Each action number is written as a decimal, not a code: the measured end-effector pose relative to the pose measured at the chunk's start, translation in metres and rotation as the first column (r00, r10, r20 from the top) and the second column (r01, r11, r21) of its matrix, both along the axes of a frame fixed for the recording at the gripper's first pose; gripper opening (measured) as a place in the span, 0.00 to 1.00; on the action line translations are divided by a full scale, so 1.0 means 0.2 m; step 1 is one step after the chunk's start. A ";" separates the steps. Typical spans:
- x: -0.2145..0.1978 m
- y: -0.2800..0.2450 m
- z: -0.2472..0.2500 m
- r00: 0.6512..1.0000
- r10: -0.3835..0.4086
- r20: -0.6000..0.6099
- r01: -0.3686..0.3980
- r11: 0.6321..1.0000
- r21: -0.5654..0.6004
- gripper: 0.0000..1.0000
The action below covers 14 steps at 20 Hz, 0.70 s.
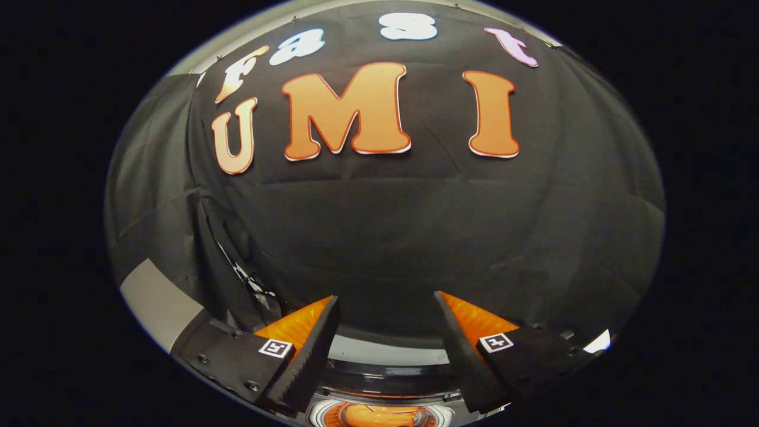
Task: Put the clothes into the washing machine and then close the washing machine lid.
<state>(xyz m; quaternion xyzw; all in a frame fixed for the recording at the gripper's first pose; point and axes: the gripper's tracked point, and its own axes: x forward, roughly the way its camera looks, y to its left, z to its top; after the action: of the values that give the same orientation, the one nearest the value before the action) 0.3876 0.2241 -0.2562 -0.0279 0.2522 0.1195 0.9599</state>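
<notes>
Claw (386, 314) spread wide, nothing between its fingers; low down between them sits the washing machine (385, 379), its round opening showing something orange inside, the pale rim just ahead, and beyond that hangs the black cloth wall (385, 225)

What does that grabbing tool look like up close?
The hand-held gripper has two wedge-shaped fingers that taper toward their tips, with ridged inner faces. Each sits on a dark, bolted mount bearing a small square white sticker with a black pattern. The fingers stand apart, with nothing between them.
</notes>
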 end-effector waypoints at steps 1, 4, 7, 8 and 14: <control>0.01 -0.01 -0.05 1.000 -0.015 -0.024 0.014 1.000 -0.009 0.98; 0.05 -0.01 -0.09 0.999 -0.031 -0.031 0.030 0.999 -0.023 0.98; 0.01 -0.02 -0.10 0.999 -0.013 -0.044 0.012 1.000 -0.019 0.97; 0.00 -0.02 -0.10 0.999 -0.012 -0.048 0.011 1.000 -0.019 0.97; -0.10 -0.04 -0.06 1.000 -0.021 -0.015 0.021 1.000 -0.011 0.97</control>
<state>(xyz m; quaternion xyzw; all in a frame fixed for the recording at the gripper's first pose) 0.3673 0.2159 -0.2677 -0.0296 0.2602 0.1081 0.9590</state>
